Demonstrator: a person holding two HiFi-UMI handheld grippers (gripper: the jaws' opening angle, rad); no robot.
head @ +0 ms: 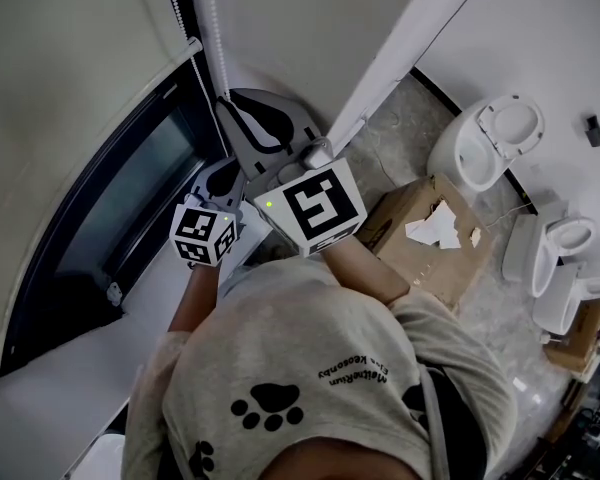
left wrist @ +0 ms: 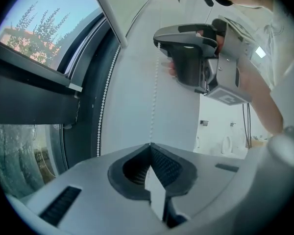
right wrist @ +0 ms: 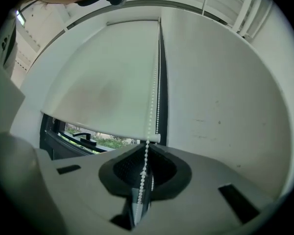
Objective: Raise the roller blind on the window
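The roller blind (right wrist: 98, 82) hangs low over the window (left wrist: 34, 28). Its bottom bar (right wrist: 100, 127) sits in the lower half of the right gripper view, leaving only a strip of glass under it, so most of the raising looks undone. The left hand-held gripper (left wrist: 149, 145) has its jaws pressed together on the bead chain (left wrist: 154, 92), which runs straight into their tip. The right hand-held gripper (right wrist: 147, 142) sits higher on the same strand with its jaws drawn together, the beads passing between the pads, and it appears to be pinching them. The main risk, as I judge it, is slip. The beads are small and smooth, so a pull at an angle to the strand could drag them out of the pads. A sharp jerk might make the chain skip at the top roller. The second strand (left wrist: 105, 102) hangs just beside the window frame, and taking that one by mistake would probably lower the blind instead. The right gripper view alone shows the blind's full face and how far down it hangs. The left gripper view alone shows the right hand-held gripper from the side, above on the chain, with the two strands well apart. The head view alone shows the room behind, with a cardboard box (head: 430, 238) and toilets (head: 490, 143) on the floor at the right of the frame.
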